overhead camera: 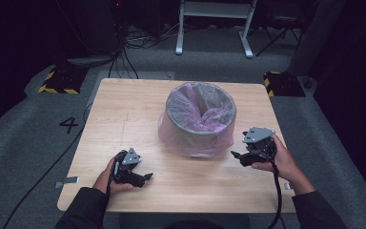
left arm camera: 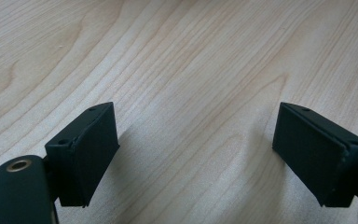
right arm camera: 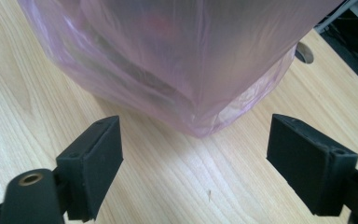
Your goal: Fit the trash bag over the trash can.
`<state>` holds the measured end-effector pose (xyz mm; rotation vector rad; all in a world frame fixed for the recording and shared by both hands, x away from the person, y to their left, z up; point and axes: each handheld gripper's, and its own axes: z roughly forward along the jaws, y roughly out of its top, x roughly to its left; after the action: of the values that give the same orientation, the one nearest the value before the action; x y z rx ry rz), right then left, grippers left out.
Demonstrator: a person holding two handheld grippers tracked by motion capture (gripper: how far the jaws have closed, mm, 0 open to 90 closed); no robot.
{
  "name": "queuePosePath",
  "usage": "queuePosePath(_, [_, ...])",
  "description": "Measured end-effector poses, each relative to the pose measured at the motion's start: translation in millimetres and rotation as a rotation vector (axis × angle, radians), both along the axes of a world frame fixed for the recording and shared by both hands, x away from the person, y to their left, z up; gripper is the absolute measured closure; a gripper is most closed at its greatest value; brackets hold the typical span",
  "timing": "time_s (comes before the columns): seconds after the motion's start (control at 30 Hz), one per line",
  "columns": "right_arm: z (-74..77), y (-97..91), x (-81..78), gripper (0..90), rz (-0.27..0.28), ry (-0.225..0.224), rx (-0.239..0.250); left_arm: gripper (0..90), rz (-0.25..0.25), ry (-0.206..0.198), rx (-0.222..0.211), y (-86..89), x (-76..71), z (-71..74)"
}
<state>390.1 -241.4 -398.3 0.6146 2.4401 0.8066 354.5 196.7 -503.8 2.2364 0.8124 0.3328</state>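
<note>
High view is dim and soft, room beyond the table point(overhead camera: 124, 119) nearly black. Both gripper views brighter, lit from above, wood grain sharp. Soft shadows under the jaws; pink bag point(right arm camera: 177, 60) close up, slightly blurred.

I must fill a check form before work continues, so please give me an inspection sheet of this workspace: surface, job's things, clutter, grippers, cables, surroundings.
Surface: light wooden table, bare around the bin.
Job's things: grey bin lined with a pink plastic bag, whose skirt hangs down to the tabletop.
Clutter: nothing seen.
Grippers: left gripper open, low over bare wood; right gripper open, pointing at the bag's lower edge, not touching it.
Cables: one cable trails from the right gripper; a black floor cable runs left of the table.
Surroundings: grey carpet, a white frame behind, two yellow-and-black striped blocks.
</note>
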Motion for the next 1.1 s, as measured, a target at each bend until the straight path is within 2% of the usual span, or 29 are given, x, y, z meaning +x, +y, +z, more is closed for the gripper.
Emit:
queuePosePath(0.2, [-12.2, -1.8, -0.2, 18.2, -0.007, 0.016, -0.031, 13.9, 0.0, 0.0, 0.0, 0.0, 0.0, 0.0])
queuePosePath(0.5, [-26.3, -7.1, 0.3, 18.2, -0.024, 0.04, -0.04, 13.9, 0.0, 0.0, 0.0, 0.0, 0.0, 0.0])
queuePosePath(0.67, [-33.5, -10.7, 0.8, 18.3, -0.033, 0.063, -0.033, 13.9, 0.001, 0.0, -0.001, 0.0, 0.0, 0.0])
queuePosePath(1.1, [-48.8, -27.0, -1.9, 18.4, -0.063, 0.085, -0.02, 13.9, 0.0, 0.0, 0.0, 0.0, 0.0, 0.0])
